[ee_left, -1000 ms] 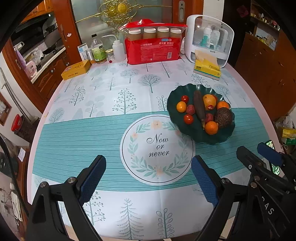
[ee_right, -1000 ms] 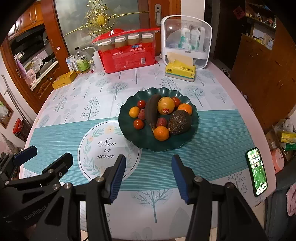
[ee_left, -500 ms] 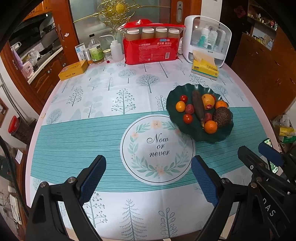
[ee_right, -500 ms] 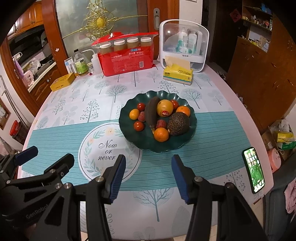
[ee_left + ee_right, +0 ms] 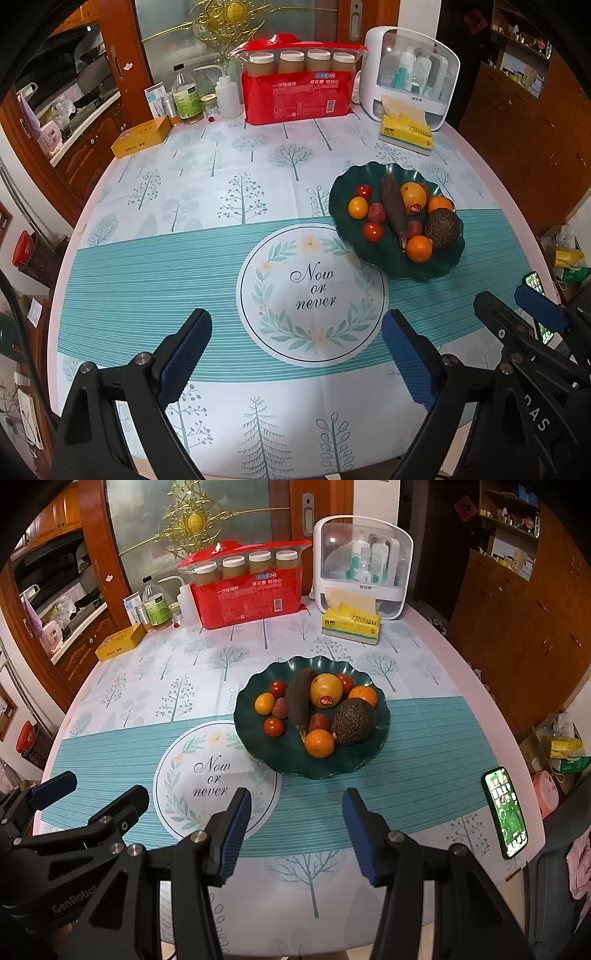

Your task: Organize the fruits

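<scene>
From the left wrist camera, the left gripper (image 5: 295, 343) hangs over the near part of the desk (image 5: 155, 258), its jaws spread wide with nothing between them, only the patterned cloth and the round "Now or never" emblem (image 5: 312, 295) beneath. The dark green plate (image 5: 341, 192) sits at about two o'clock from the emblem, its rim overlapping the emblem's edge. On it lie a dark long fruit (image 5: 393, 212) down the middle, a yellow fruit with a sticker (image 5: 413, 197) and an avocado (image 5: 441, 229) to its right, an orange (image 5: 419, 248) at the near end, and small red and orange fruits to its left. The right gripper (image 5: 517, 308) shows at four o'clock, near the desk's edge.

From the right wrist camera, the right gripper (image 5: 295, 825) hovers at six o'clock of the plate (image 5: 369, 764), jaws parted and empty, apart from the rim. The avocado (image 5: 354, 720) lies at the plate's four o'clock, the orange (image 5: 319, 743) just beside it. The left gripper (image 5: 99, 790) is at nine o'clock, jaws apart. A lit phone (image 5: 505, 812) lies at three o'clock by the desk's edge. At twelve o'clock stand a red pack of cups (image 5: 251, 594), a tissue pack (image 5: 351, 622) and a white storage case (image 5: 364, 565).
</scene>
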### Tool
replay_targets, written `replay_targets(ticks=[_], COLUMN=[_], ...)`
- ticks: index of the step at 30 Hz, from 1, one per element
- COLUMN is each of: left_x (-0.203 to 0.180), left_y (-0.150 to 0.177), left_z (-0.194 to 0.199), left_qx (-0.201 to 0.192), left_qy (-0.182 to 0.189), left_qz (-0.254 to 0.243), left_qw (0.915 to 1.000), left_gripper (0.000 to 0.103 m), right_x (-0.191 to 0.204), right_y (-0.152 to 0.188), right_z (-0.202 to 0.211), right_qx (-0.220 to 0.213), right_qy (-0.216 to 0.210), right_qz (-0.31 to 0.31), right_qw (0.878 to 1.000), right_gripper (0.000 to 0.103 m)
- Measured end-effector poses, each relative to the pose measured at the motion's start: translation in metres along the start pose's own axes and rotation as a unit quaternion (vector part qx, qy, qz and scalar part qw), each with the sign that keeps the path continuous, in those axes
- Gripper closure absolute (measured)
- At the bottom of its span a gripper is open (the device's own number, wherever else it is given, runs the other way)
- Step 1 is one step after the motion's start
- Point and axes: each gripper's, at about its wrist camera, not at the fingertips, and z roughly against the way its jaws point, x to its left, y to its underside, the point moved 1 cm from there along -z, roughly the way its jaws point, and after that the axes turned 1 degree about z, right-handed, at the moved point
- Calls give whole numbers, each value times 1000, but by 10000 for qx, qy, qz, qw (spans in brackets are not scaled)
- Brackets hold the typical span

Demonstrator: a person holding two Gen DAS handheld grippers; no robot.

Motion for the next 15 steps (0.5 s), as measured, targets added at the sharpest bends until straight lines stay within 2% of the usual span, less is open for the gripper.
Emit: replay_targets(ticks=[15], left_x=[-1], left_y=[2], left_z=[-5], left_qx=[59], left_qy=[23], left_qz=[-9], left_qw=[10000], left_gripper=[11], right_x=[-4], right_y=[0], right_z=[-9], right_qx=[93], right_qy=[-27], right_qz=[-40], right_qw=[9999], right_gripper=[51])
